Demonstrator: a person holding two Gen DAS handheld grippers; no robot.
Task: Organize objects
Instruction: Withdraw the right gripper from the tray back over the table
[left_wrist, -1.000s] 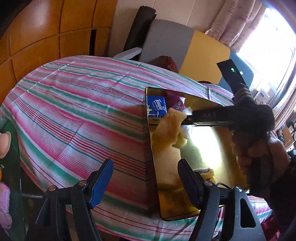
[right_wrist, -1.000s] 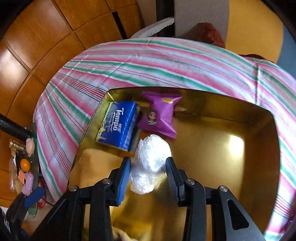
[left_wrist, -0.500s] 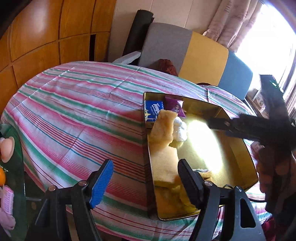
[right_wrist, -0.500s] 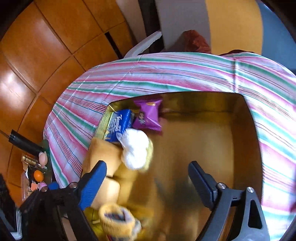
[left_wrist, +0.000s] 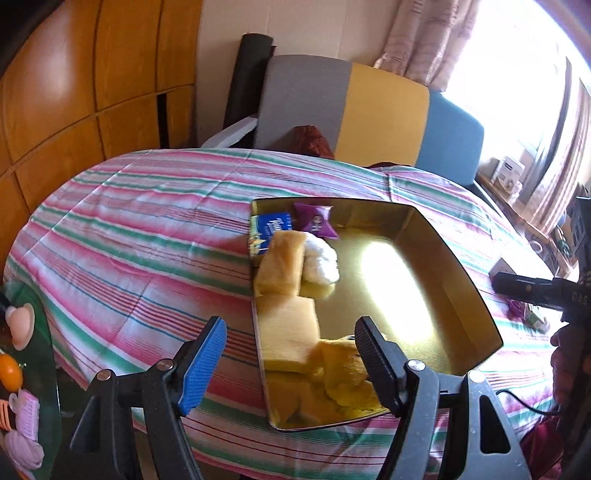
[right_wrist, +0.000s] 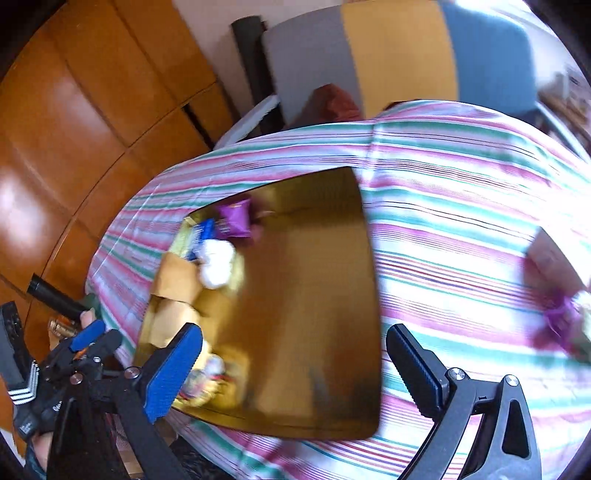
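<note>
Left wrist: one tray (left_wrist: 458, 258), two sponges (left_wrist: 282, 267).

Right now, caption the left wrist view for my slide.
Open left gripper hovers before gold tray holding tissues, snack and sponges.

Blue tissue pack (left_wrist: 272, 229): script logo, possibly "Tempo".

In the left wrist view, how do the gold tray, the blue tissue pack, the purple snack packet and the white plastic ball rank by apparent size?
1. gold tray, clearly largest.
2-4. blue tissue pack, white plastic ball, purple snack packet: these look alike, and the pack is partly hidden, so no ranking.
</note>
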